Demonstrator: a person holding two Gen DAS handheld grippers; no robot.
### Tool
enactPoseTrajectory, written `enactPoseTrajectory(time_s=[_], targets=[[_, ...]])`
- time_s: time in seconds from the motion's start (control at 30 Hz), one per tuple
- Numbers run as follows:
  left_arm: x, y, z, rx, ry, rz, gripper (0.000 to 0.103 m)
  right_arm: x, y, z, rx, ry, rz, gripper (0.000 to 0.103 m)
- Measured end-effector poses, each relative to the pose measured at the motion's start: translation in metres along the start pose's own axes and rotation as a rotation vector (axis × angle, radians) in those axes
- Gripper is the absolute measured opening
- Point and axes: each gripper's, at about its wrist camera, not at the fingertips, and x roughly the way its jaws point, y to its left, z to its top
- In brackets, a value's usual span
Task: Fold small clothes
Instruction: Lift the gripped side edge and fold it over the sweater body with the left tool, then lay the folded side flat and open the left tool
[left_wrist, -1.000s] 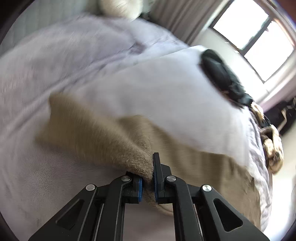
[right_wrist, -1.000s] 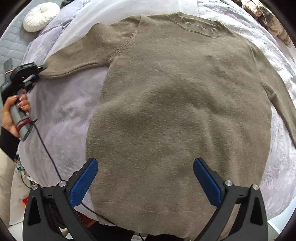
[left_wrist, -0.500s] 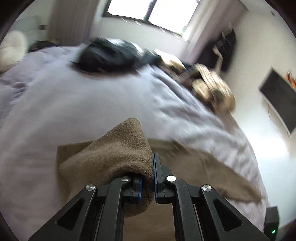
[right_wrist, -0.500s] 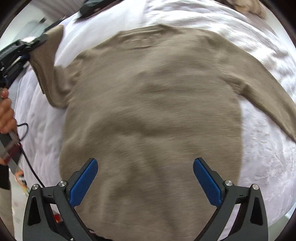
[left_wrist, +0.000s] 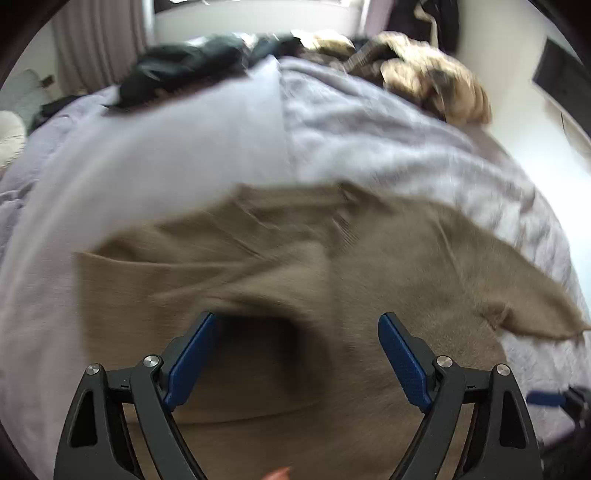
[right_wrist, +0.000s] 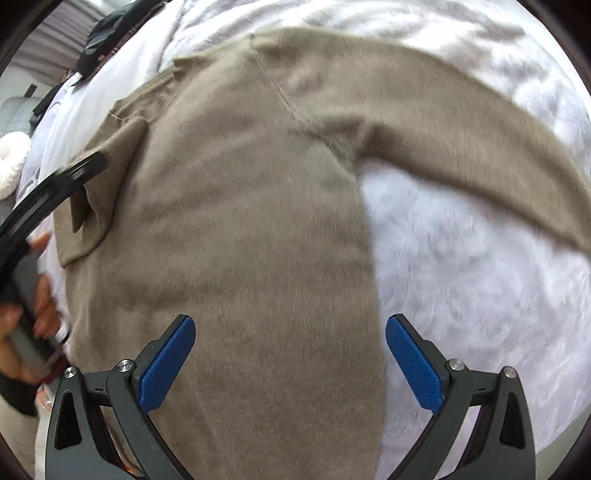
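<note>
The left gripper (left_wrist: 295, 354) had just released the sleeve (right_wrist: 92, 206), leaving it folded across the sweater (right_wrist: 240, 240) on the bed (right_wrist: 461, 295); the right gripper (right_wrist: 290, 363) hovered agape, the other sleeve (right_wrist: 461, 147) still unfolded.

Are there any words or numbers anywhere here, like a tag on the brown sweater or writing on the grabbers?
None can be read in either view.
Brown sweater: no tag, label or print shows on it.
Left gripper and right gripper: plain black arms with blue pads, no writing.
Bed cover: plain, no text.
Dark clothes and tan bundle at the far edge: too blurred to show any lettering.
</note>
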Motion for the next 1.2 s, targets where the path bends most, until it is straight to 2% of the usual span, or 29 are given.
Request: enactPoseTrajectory(time_s=[0.07, 0.13, 0.17, 0.23, 0.3, 0.43, 0.5, 0.53, 0.57, 0.6, 0.63, 0.67, 0.73, 0.77, 0.8, 0.83, 0.9, 0.93, 0.97, 1.0, 1.07, 1.1, 1.13, 1.17, 1.2], targets=[[-0.022, 0.032, 0.002, -0.042, -0.043, 0.044, 0.089, -0.007, 0.026, 0.015, -0.101, -0.064, -0.015, 0.103], [-0.029, 0.071, 0.006, -0.115, -0.043, 0.088, 0.089, -0.014, 0.062, 0.030, -0.238, -0.138, -0.027, 0.103], [-0.025, 0.091, 0.007, -0.146, -0.021, 0.118, 0.089, -0.015, 0.085, 0.038, -0.326, -0.174, -0.037, 0.103], [-0.006, 0.128, 0.007, -0.202, 0.078, 0.186, 0.089, -0.008, 0.129, 0.051, -0.497, -0.223, -0.068, 0.103], [0.011, 0.160, 0.001, -0.274, 0.158, 0.197, 0.089, 0.005, 0.177, 0.057, -0.674, -0.280, -0.124, 0.103], [0.029, 0.189, -0.007, -0.371, 0.197, 0.145, 0.089, 0.043, 0.237, 0.056, -0.918, -0.343, -0.286, 0.102], [0.037, 0.191, -0.010, -0.381, 0.215, 0.126, 0.087, 0.070, 0.253, 0.065, -1.010, -0.333, -0.385, 0.089], [0.039, 0.192, -0.012, -0.381, 0.221, 0.118, 0.082, 0.082, 0.256, 0.070, -1.032, -0.312, -0.421, 0.062], [0.041, 0.192, -0.014, -0.375, 0.225, 0.112, 0.070, 0.085, 0.252, 0.076, -1.012, -0.284, -0.408, 0.018], [0.041, 0.190, -0.015, -0.363, 0.226, 0.097, 0.060, 0.080, 0.244, 0.084, -0.947, -0.262, -0.354, 0.009], [0.042, 0.187, -0.016, -0.353, 0.215, 0.079, 0.052, 0.069, 0.231, 0.097, -0.839, -0.256, -0.251, 0.010], [0.042, 0.185, -0.015, -0.339, 0.206, 0.056, 0.036, 0.057, 0.210, 0.111, -0.696, -0.257, -0.144, 0.010], [0.040, 0.181, -0.016, -0.304, 0.199, 0.060, 0.034, 0.041, 0.163, 0.130, -0.439, -0.262, 0.045, 0.010], [0.039, 0.181, -0.014, -0.297, 0.198, 0.062, 0.034, 0.036, 0.123, 0.138, -0.242, -0.263, 0.176, 0.010], [0.038, 0.182, -0.015, -0.297, 0.198, 0.059, 0.034, 0.038, 0.098, 0.139, -0.122, -0.257, 0.237, 0.010], [0.037, 0.184, -0.016, -0.306, 0.195, 0.051, 0.034, 0.045, 0.062, 0.138, 0.051, -0.236, 0.326, 0.013], [0.036, 0.187, -0.018, -0.323, 0.202, 0.053, 0.034, 0.060, 0.022, 0.130, 0.248, -0.199, 0.417, 0.019], [0.037, 0.189, -0.019, -0.328, 0.205, 0.050, 0.035, 0.067, 0.006, 0.125, 0.318, -0.182, 0.445, 0.028], [0.039, 0.189, -0.017, -0.329, 0.208, 0.050, 0.035, 0.073, -0.005, 0.121, 0.366, -0.169, 0.476, 0.048], [0.040, 0.190, -0.018, -0.326, 0.211, 0.051, 0.035, 0.075, -0.011, 0.117, 0.399, -0.178, 0.522, 0.055], [0.047, 0.186, -0.010, -0.308, 0.215, 0.055, 0.032, 0.077, -0.018, 0.115, 0.445, -0.182, 0.566, 0.057], [0.046, 0.184, -0.007, -0.300, 0.210, 0.043, 0.009, 0.079, -0.018, 0.118, 0.467, -0.176, 0.573, 0.057], [0.044, 0.184, -0.005, -0.294, 0.208, 0.018, 0.009, 0.080, -0.018, 0.120, 0.484, -0.172, 0.579, 0.053], [0.040, 0.188, -0.003, -0.292, 0.202, -0.005, 0.009, 0.081, -0.015, 0.124, 0.496, -0.169, 0.592, 0.023], [0.036, 0.193, -0.001, -0.287, 0.191, -0.027, 0.009, 0.078, -0.010, 0.128, 0.489, -0.167, 0.604, 0.007]])
